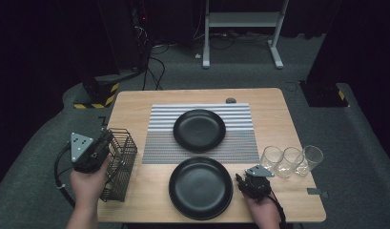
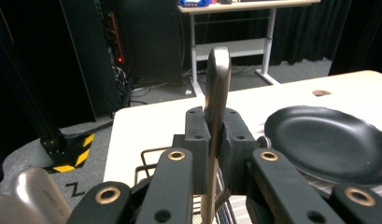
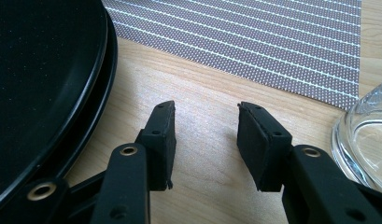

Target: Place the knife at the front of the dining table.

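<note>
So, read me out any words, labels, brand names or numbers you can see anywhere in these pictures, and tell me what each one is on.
No readable text anywhere.
Metal utensil handle clamped in the left gripper: bare metal, no stamp visible.
Second metal handle at the lower left of the left gripper view: faint marks, too blurred to read.
Black plates, striped placemat, glasses, wire basket: no lettering.
Yellow-and-black hazard stripes on a stand's base: a pattern, no words.

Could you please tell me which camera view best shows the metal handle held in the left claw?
The left gripper view: the metal handle stands upright, pinched between the left claw pads. In the high view the hand and wire basket crowd that spot, so the handle cannot be made out.
</note>
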A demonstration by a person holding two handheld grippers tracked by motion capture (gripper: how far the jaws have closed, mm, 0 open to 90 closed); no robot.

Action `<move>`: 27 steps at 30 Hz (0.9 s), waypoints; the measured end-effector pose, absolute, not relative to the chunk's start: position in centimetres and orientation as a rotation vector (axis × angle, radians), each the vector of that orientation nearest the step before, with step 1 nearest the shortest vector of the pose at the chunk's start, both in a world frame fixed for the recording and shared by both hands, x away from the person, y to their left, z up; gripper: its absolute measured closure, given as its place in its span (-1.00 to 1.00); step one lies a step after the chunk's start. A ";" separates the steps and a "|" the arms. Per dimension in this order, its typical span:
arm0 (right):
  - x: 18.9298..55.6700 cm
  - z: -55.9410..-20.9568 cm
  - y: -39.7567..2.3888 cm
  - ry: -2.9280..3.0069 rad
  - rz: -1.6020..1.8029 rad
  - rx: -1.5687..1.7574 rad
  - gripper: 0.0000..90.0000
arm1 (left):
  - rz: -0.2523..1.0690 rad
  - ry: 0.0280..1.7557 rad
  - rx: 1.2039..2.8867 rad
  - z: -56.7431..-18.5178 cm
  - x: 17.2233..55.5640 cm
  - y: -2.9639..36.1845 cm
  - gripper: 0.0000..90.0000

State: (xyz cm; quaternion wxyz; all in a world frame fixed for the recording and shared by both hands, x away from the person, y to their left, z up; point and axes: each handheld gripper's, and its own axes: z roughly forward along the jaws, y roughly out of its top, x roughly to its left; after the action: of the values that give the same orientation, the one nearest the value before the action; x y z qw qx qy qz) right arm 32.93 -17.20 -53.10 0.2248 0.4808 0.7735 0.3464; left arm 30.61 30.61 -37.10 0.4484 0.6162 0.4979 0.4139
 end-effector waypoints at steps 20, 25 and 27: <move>32.9 -53.1 -17.2 2.133 0.955 1.327 0.26 | 1.104 1.139 1.359 -35.7 28.3 31.4 0.84; 32.9 -53.1 -17.2 2.132 0.955 1.327 0.26 | 1.127 1.119 1.327 -34.9 27.7 31.4 0.84; 32.9 -53.1 -17.2 2.132 0.955 1.327 0.26 | 1.138 1.107 1.313 -34.4 27.4 31.5 0.84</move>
State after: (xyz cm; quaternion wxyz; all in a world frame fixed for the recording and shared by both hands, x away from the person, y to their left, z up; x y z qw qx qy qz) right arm 32.90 -17.16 -53.11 0.2255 0.4813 0.7730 0.3463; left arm 27.42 31.46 -34.45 0.5147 0.5463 0.4606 0.4738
